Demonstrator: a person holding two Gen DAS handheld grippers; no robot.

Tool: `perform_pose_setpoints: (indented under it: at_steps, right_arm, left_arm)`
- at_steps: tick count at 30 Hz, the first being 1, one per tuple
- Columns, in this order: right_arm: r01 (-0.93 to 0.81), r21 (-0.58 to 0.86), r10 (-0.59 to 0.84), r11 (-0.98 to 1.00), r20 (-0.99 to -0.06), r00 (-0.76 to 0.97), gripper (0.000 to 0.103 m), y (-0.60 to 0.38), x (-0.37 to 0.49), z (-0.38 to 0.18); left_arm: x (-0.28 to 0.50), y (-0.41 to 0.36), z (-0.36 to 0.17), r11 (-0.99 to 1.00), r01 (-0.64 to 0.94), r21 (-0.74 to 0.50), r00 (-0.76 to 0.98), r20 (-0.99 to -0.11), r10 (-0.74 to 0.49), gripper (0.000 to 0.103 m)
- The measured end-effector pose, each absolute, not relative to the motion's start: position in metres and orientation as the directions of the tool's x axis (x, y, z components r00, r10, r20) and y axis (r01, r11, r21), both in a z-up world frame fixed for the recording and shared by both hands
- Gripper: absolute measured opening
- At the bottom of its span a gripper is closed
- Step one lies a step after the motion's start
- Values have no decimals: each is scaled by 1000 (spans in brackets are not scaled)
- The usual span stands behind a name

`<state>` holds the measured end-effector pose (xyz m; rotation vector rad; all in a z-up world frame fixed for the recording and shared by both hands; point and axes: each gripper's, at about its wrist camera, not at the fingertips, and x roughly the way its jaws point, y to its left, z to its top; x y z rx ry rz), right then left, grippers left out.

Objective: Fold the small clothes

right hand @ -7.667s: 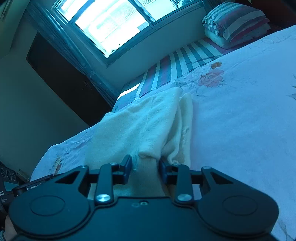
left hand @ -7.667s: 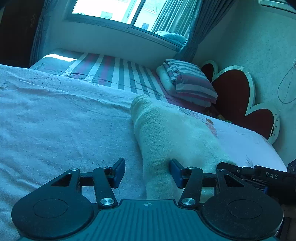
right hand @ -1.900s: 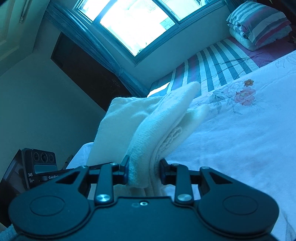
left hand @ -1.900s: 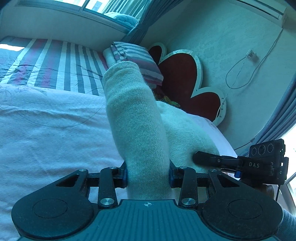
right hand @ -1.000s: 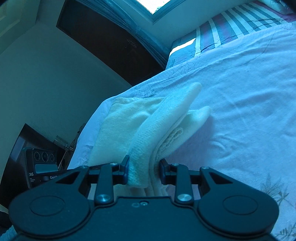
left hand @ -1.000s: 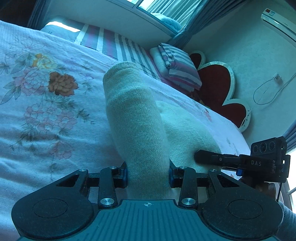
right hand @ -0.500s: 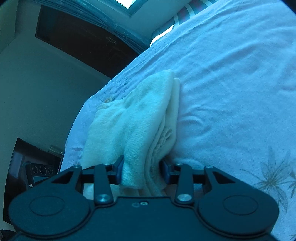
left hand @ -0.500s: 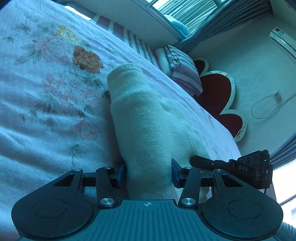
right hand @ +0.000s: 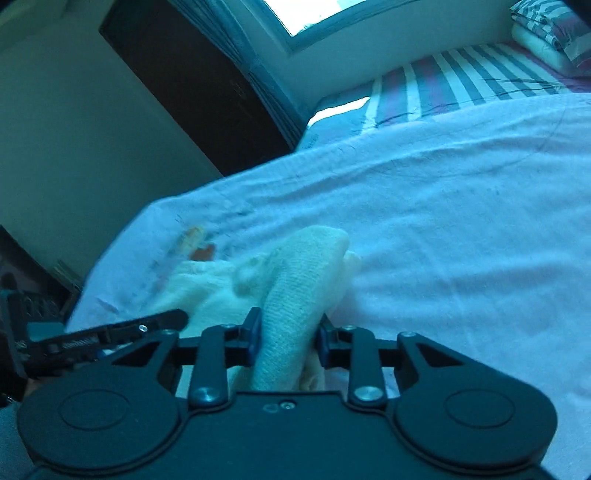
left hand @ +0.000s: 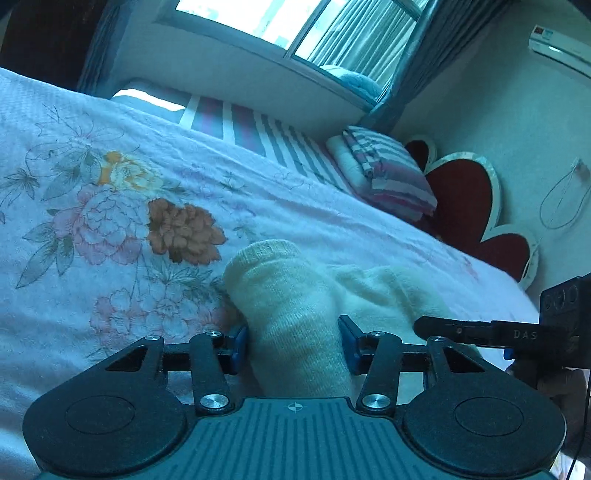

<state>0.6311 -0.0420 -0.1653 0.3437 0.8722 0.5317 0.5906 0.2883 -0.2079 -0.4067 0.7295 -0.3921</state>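
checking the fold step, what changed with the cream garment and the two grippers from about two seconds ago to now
The cream garment, held up off the bed then, has come down onto the floral bedspread. The left gripper is opening, its fingers now just clear of the cloth; the right gripper is closing, cloth between its fingers. The striped pillows stayed put.

I look across a bed [left hand: 332, 221] under a pale floral cover [left hand: 110, 221], striped sheet [left hand: 280, 147] beyond it. A bright window [left hand: 280, 22] with curtains [left hand: 413, 66] lights the room (everything looks bluish). Striped folded bedding [left hand: 388, 177] sits by a red heart-shaped headboard [left hand: 461, 192]; a dark wardrobe [right hand: 192, 81] stands left.
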Motion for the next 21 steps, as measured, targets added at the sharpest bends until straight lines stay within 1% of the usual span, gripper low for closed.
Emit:
perform_pose_setpoints:
  at_steps: [2,3,4,5,6,7,8,10,11,12,13,14,16,17,19,21]
  right_arm:
    - [-280,515,578,810,-623,527,41,-45,633,-168]
    - [-265,513,568,816,-629,531,43,-47,631,-163]
    - [-265,492,548,829,-624,558,42,-48,628,-156]
    - [-278,469,533,839,-603,593,40,-49,620,-146]
    - [-295,466,539,834,-579,612,40,-50,614,-137]
    - [-305,472,550,827,-568,613,40,-51,609,-131]
    - [-314,460,547,830,-567,616,40,-48,604,-126]
    - [-351,423,545,836,-565,619,42,-41,592,-122]
    - [-362,390,532,846,-596,601,40,-34,590,-127]
    - [-358,323,480,876,-665,573,40,-26,592,-137]
    - [-354,272,435,895,-712,551,42,-19,594,-148]
    - [-340,297,446,892,-696,563,44,-22,595,-151]
    - [-311,328,451,892,-691,565,42,-27,594,-145]
    - [-316,319,448,893,-675,586,40,-29,587,-137]
    - [-348,303,460,887,-644,611,40,-32,565,-123]
    - [-375,298,475,878,-644,599,40,-34,538,-118]
  left_arm:
    - [590,292,-204,858,174,-483,694,-559,-455,61]
    - [587,294,-199,862,160,-481,708,-553,-440,62]
    - [582,296,-193,864,153,-481,724,-540,-429,62]
    - [577,299,-187,863,154,-480,741,-522,-423,62]
    - [571,302,-181,859,163,-485,754,-501,-426,63]
    - [566,302,-178,856,165,-489,750,-502,-431,70]
    - [563,300,-176,859,173,-483,738,-514,-438,72]
    - [556,291,-180,879,184,-440,718,-551,-426,72]
    - [555,285,-185,904,171,-392,696,-601,-392,72]
    - [555,281,-192,926,157,-344,689,-634,-352,74]
    - [551,281,-197,925,150,-349,700,-624,-348,79]
    - [550,284,-198,922,138,-363,705,-618,-349,79]
    - [541,286,-191,919,118,-377,713,-612,-342,79]
    - [532,285,-186,919,123,-373,722,-602,-341,79]
    - [509,285,-178,920,149,-362,732,-585,-348,79]
    - [481,282,-175,927,155,-341,733,-590,-340,79]
